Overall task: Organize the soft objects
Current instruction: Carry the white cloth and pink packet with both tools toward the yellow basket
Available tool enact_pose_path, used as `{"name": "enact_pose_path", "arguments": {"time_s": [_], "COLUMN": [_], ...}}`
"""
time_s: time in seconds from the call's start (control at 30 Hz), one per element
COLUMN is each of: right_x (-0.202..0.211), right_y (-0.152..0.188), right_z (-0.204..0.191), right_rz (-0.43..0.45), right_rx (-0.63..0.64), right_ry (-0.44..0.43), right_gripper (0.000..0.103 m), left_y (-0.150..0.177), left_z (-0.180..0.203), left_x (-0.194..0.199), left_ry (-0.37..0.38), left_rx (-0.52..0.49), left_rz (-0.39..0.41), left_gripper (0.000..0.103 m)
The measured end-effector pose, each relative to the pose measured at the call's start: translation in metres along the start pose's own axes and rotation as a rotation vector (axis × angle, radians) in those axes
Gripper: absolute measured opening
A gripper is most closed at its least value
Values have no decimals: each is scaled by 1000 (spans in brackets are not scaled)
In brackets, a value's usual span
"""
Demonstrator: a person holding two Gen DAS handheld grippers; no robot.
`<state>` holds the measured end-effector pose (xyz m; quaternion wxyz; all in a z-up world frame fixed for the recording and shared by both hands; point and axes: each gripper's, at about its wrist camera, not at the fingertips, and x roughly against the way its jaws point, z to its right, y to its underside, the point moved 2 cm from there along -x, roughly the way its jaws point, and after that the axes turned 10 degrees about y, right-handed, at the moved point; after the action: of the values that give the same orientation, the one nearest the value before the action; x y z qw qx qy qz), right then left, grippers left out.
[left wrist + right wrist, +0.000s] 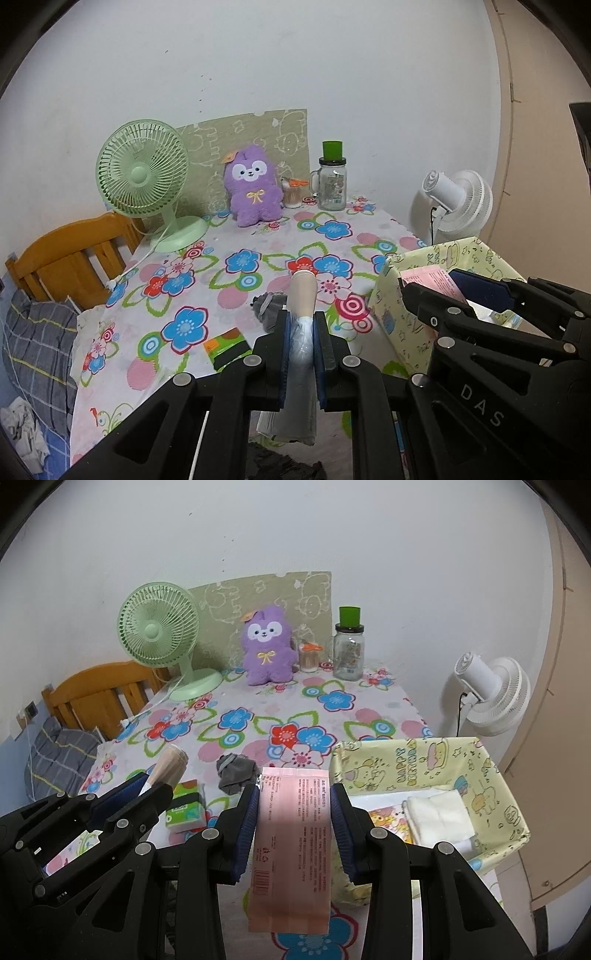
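Left gripper (300,354): fingers clamped tight on a rolled beige stocking-like bundle (303,291) in clear wrap, up above the tabletop (258,236).
Right gripper (294,830): fingers partly open, gripping pink flat pack (291,834) w/ fine print, beside yellow box (491,771).
Hidden: pack's print too small to read; bundle's lower end hidden behind the fingers.

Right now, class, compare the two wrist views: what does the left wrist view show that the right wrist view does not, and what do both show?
Only the left wrist view shows the left gripper head-on, shut on a rolled beige stocking in a clear wrapper.

Only the right wrist view shows the folded white cloth inside the yellow fabric box, and the right gripper clamping the pink packet by its sides.

Both show the purple plush, the green fan, the glass jar and the grey sock.
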<state>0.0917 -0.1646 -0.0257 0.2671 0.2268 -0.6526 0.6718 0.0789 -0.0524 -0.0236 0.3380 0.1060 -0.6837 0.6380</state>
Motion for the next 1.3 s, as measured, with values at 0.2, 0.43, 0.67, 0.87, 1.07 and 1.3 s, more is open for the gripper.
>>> {"name": "enact_pose_path", "arguments": {"time_s": [0.2,0.43,0.67,0.87,1.07,1.3], "right_x": [1,2,1,-4,-8,-15], "right_y": [-4,-11,-17,-16,-17,-19], "right_z": [16,38,63,81,100,122], "right_rz": [10,22,31,24,25,23], "right_rx": [-12,-19,-40,-58,-77,-108], "right_ry": [12,37,57,77,95,119], "right_gripper": [42,42,42,42,42,42], "left_y": [-8,-19,-30,-35,-41,-43], "left_z": [14,32,54,69,85,103], "left_x": [-3,-10,-20,-32,-42,-57], "left_ry": [11,35,54,76,100,135], "left_rx": [-13,-24,-49,-62,-82,-108], "left_rz": [7,20,22,10,5,-19], "left_gripper": [9,9,10,10,10,10]}}
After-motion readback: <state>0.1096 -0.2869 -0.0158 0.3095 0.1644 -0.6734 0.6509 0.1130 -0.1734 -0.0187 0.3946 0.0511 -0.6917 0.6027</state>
